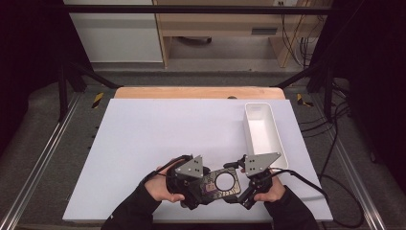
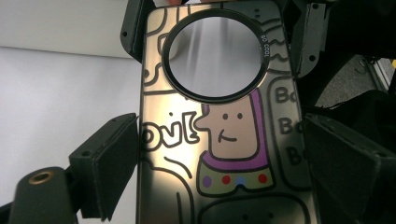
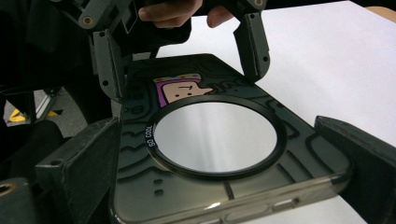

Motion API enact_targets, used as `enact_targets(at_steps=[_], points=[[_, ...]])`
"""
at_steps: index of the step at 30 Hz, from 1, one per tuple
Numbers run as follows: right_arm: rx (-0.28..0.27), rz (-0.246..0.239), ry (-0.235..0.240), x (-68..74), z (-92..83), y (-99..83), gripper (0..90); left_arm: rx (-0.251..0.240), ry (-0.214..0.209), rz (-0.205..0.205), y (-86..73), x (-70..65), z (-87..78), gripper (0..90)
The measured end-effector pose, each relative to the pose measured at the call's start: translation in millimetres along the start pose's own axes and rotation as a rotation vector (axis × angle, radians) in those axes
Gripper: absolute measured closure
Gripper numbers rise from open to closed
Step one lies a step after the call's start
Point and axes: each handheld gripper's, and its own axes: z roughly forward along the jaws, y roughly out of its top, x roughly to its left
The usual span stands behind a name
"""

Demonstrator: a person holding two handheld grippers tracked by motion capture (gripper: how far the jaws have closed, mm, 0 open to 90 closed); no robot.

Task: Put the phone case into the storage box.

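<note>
A dark phone case (image 1: 220,183) with cartoon drawings and a round black ring is held just above the white table top near its front edge. In the left gripper view the case (image 2: 224,140) shows a figure with a purple collar. My left gripper (image 1: 194,179) is shut on the case's left end, its jaws pressing both long edges (image 2: 219,158). My right gripper (image 1: 247,179) is shut on the ring end (image 3: 224,172), with the ring (image 3: 215,135) between its jaws. The left gripper's fingers (image 3: 254,42) clamp the far end in the right gripper view.
A long white bin (image 1: 279,139) stands at the right side of the white table top (image 1: 158,129), just beyond my right gripper. A wooden edge (image 1: 198,92) runs along the back. Cables trail off at the right.
</note>
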Motion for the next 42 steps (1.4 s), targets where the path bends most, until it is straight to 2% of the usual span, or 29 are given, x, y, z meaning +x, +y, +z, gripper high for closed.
enact_targets(at_steps=[19, 30, 42], points=[[-0.002, -0.005, 0.031, -0.3, 3.1, -2.2, 7.5, 0.021, -0.011, 0.018, -5.9, 0.4, 3.4, 11.6], [0.002, -0.004, 0.069, -2.4, 2.2, -2.3, 9.9, 0.027, -0.018, 0.032, -9.0, 0.1, 5.2, 11.6], [-0.003, -0.015, 0.072, -1.2, 2.8, -2.6, 11.4, 0.039, -0.018, 0.041, -12.3, 0.2, 8.9, 11.7]])
